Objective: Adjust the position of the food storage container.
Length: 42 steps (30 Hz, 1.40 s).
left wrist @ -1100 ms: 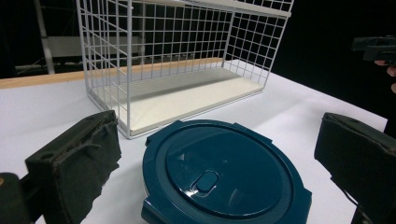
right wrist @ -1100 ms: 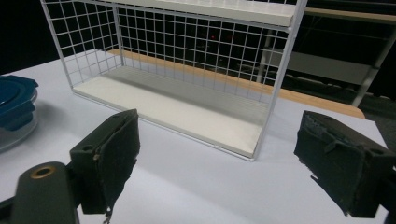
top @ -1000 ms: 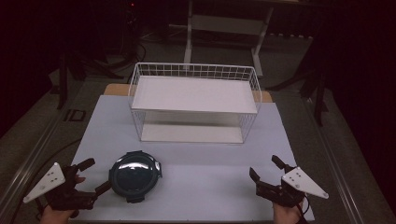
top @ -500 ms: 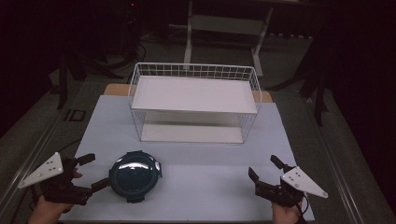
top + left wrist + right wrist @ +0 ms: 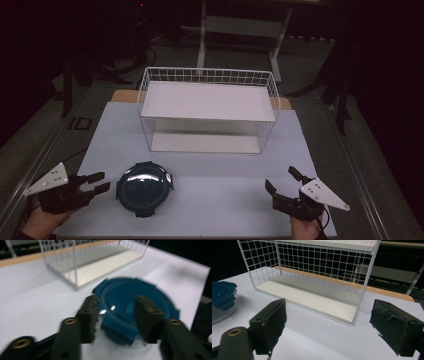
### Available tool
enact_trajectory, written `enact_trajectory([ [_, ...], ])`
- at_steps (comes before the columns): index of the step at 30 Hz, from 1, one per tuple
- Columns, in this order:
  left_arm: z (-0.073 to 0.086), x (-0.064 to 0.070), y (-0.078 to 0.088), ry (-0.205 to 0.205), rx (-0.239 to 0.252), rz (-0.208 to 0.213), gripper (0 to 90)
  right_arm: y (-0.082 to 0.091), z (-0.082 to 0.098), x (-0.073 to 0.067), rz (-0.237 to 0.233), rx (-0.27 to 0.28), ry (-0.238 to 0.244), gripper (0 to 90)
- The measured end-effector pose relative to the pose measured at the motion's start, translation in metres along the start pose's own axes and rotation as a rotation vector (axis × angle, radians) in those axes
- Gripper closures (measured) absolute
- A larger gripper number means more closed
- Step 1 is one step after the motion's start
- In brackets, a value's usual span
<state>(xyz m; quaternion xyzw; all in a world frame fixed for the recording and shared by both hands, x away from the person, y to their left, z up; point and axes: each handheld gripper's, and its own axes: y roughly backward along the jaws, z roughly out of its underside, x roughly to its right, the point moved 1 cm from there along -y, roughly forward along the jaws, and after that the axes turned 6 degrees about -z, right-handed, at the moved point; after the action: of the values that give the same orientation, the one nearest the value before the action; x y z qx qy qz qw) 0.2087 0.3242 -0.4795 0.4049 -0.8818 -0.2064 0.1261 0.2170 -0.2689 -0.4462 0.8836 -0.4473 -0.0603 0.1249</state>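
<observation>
Lid grab coming up, lower left of the high view.
Left gripper (image 5: 98, 182), jaws just narrowed but clamping nothing, sits beside the blue-lidded container (image 5: 144, 182); it'd better square up on the lid tab before squeezing.

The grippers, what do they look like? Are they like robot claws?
A bit like claws. Each one, the left gripper and the right gripper, is black with two chunky jaws. The jaw pads look rough and worn at the edges. Brass-coloured rivets sit at the joints. A pale grey three-cornered plate with small dark dots rides on top.
</observation>
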Motion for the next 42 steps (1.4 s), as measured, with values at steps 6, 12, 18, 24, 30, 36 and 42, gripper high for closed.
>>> enact_trajectory([
  [6, 0.013, -0.005, -0.009, -0.038, -0.132, -0.003, 80.0, 0.001, 0.0, 0.0, -0.001, 0.001, -0.001, 13.2],
  [12, 0.02, -0.001, -0.022, -0.066, -0.23, -0.008, 89.5, -0.001, 0.001, 0.001, -0.008, 0.0, -0.01, 13.3],
  [18, 0.021, 0.003, -0.03, -0.069, -0.254, 0.032, 89.9, -0.002, 0.002, 0.0, -0.013, -0.005, -0.004, 13.2],
  [24, 0.018, 0.004, -0.031, -0.052, -0.24, 0.036, 89.9, -0.002, 0.002, 0.0, -0.013, -0.007, -0.006, 13.3],
  [30, 0.013, 0.007, -0.032, -0.066, -0.254, 0.029, 89.9, -0.003, 0.002, 0.0, -0.016, -0.01, -0.004, 13.2],
  [36, 0.008, 0.011, -0.041, -0.067, -0.258, 0.044, 89.9, -0.003, 0.002, -0.001, -0.019, -0.012, 0.0, 13.2],
  [42, 0.002, 0.018, -0.053, -0.089, -0.265, 0.068, 89.9, -0.004, 0.002, -0.001, -0.022, -0.015, -0.002, 13.2],
])
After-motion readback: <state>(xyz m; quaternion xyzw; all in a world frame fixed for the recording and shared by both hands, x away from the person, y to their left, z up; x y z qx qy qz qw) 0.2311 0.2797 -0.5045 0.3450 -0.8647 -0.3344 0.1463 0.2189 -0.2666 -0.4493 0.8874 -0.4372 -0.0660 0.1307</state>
